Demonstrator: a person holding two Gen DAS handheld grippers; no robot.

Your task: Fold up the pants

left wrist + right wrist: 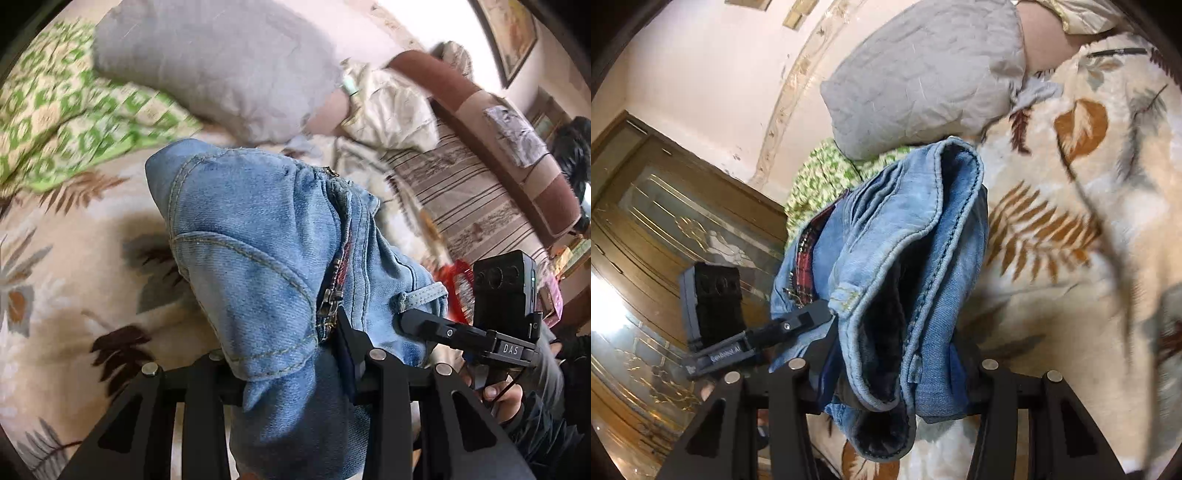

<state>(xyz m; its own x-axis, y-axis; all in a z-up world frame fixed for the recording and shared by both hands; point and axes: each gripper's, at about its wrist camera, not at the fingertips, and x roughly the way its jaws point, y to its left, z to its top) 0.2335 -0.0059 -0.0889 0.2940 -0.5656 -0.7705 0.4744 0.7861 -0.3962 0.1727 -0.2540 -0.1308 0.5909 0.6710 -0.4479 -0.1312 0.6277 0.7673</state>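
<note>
We hold the jeans [258, 236] bunched in our left gripper [295, 365], jaws clamped on the denim beside the zipper, above the leaf-print blanket [66, 266]. Our right gripper [890, 376] pinches the doubled waistband. The thick, heavy, limp denim sags, so seams and waistband give the firmest hold.

1. Grey pillow [221, 66], just beyond the lifted jeans [258, 240], blocks the far side.
2. Green patterned cloth [66, 110] lies heaped beside the pillow.
3. Leaf-print blanket [74, 258] is bare and passable beneath the jeans.
4. Striped sofa [472, 192] bounds one side.
</note>
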